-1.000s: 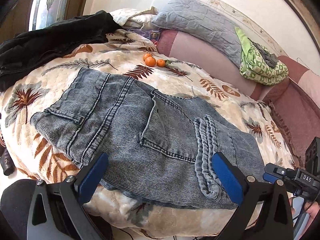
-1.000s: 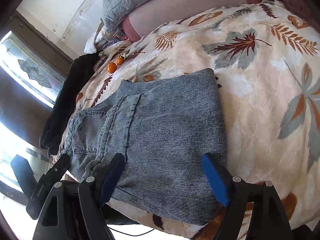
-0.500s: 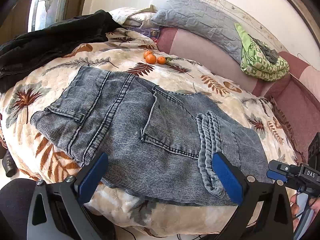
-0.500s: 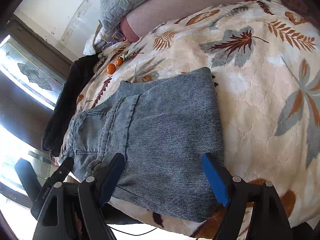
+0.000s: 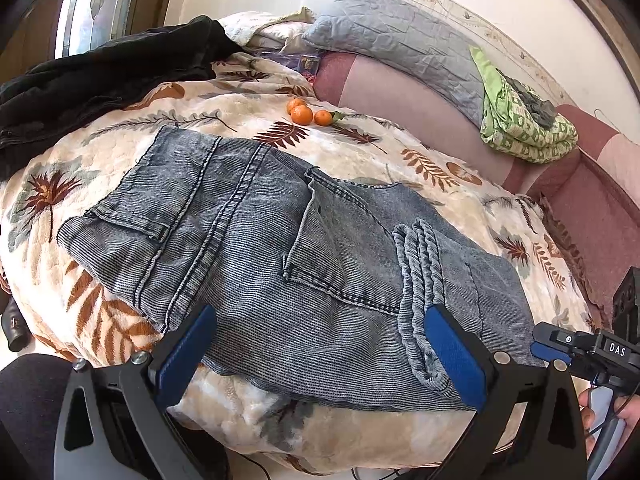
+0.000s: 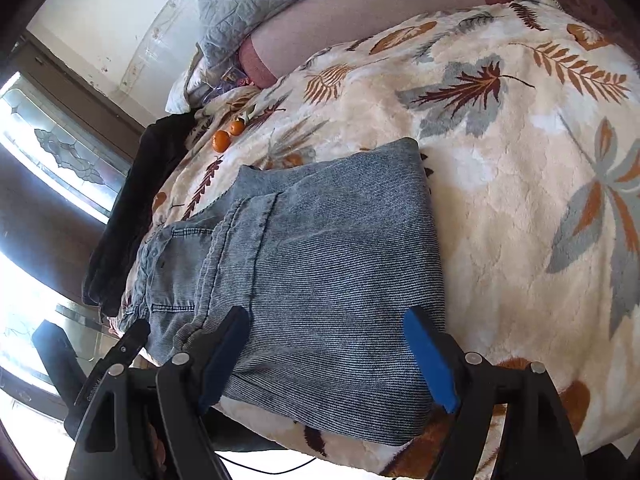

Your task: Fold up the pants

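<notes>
Leaf-print blanket (image 5: pixel 224 112) carries folded pants (image 5: pixel 280 248) near oranges (image 5: pixel 302 114).

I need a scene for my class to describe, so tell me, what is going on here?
A person holds a two-finger gripper in each hand over faded blue denim pants lying partly folded on a cream fleece blanket with leaf prints. The left gripper and right gripper both hover open at the near edge, gripping nothing. Small orange tangerines and a black garment lie further back.

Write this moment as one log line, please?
stage: pants partly folded | jeans flat on leaf-print blanket | left gripper open, empty | right gripper open, empty | oranges beyond jeans
</notes>
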### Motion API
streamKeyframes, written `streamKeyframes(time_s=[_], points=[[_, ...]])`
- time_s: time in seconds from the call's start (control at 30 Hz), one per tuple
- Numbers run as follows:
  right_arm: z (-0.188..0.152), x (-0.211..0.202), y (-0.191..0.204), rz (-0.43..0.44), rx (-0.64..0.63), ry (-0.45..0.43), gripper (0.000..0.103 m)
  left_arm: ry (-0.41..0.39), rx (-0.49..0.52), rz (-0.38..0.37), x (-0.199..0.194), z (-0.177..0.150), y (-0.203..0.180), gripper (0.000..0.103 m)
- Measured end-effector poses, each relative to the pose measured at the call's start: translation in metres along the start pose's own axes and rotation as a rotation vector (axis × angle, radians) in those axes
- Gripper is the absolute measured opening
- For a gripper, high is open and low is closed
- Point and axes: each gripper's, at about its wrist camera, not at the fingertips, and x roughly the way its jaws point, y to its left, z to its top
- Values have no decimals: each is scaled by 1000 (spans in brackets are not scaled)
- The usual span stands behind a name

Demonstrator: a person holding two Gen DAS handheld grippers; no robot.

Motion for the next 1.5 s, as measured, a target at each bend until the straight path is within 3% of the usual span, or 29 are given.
streamKeyframes(time_s=[0.9,1.5], points=[[2,-11,-8,28,49,-47,82,20,16,15,7,-2,-1,103],[2,-7,-9,8,44,-31,82,30,42,39,11,-5,-4,103]])
